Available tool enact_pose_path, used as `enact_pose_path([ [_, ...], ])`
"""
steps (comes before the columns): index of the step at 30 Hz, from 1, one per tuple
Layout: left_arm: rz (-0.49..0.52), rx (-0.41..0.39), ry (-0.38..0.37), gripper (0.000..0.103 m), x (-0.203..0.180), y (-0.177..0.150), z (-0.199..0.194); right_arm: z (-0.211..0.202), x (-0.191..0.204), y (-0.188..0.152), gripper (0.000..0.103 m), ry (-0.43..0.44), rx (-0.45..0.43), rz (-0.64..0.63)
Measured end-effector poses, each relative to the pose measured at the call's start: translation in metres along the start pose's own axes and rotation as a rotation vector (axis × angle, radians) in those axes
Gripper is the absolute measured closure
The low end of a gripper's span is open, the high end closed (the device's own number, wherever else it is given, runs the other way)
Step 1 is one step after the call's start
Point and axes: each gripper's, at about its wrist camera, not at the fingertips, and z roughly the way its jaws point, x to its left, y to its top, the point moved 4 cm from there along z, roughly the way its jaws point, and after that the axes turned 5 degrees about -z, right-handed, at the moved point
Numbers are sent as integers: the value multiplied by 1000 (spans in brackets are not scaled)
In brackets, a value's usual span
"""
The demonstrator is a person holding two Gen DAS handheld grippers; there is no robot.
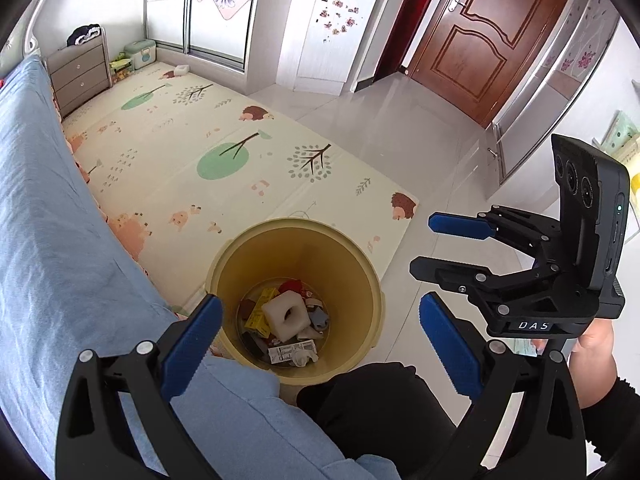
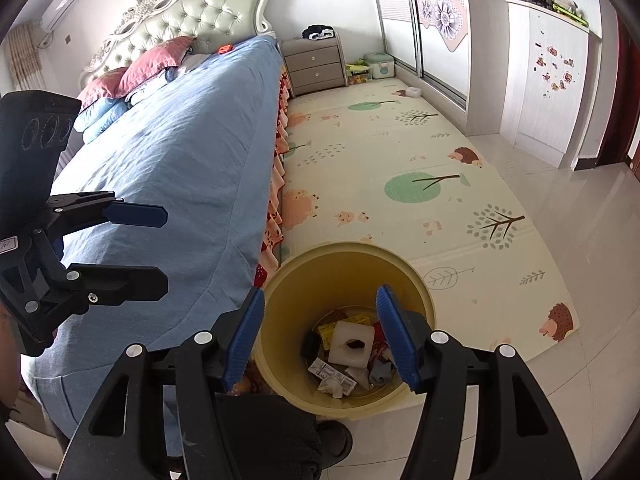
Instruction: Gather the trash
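Observation:
A yellow trash bin stands on the floor beside the bed. Inside it lie a white foam block with a hole, yellow and red wrappers and crumpled paper. My left gripper hangs above the bin, open, with nothing between its blue pads. It also shows at the left of the right wrist view as the left gripper, over the bed's edge. My right gripper is open and empty over the bin too. In the left wrist view the right gripper sits to the bin's right, held by a hand.
A bed with a blue cover runs along the left. A patterned play mat lies beyond the bin, with a small white item at its far end. The person's dark-clad knee is just before the bin.

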Motion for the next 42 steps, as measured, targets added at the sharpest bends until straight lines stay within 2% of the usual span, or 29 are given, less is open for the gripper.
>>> enact_pose_path([
  [8,-62,-129,87,5,36,-27,-61,-3,54,17,36,41,-26,-91],
  [13,-168,-226,170,5,78,-59,-107,3,101,28,25,88,-50,-143],
  [15,-208,-269,241,5,93,-74,-126,8,121,33,23,111,-60,-158],
  [18,-269,-317,317,4,116,-96,-155,15,154,40,22,150,-69,-184],
  [24,-403,-387,402,4,160,-140,-201,29,215,49,21,216,-74,-234],
  [30,-484,-413,424,4,188,-175,-227,34,260,55,21,261,-77,-284],
  [37,-552,-448,417,4,207,-195,-243,36,292,62,21,289,-91,-315],
  [39,-563,-469,437,4,210,-198,-249,39,299,65,21,294,-98,-315],
  [42,-566,-519,513,4,215,-203,-261,42,307,68,21,298,-117,-301],
])
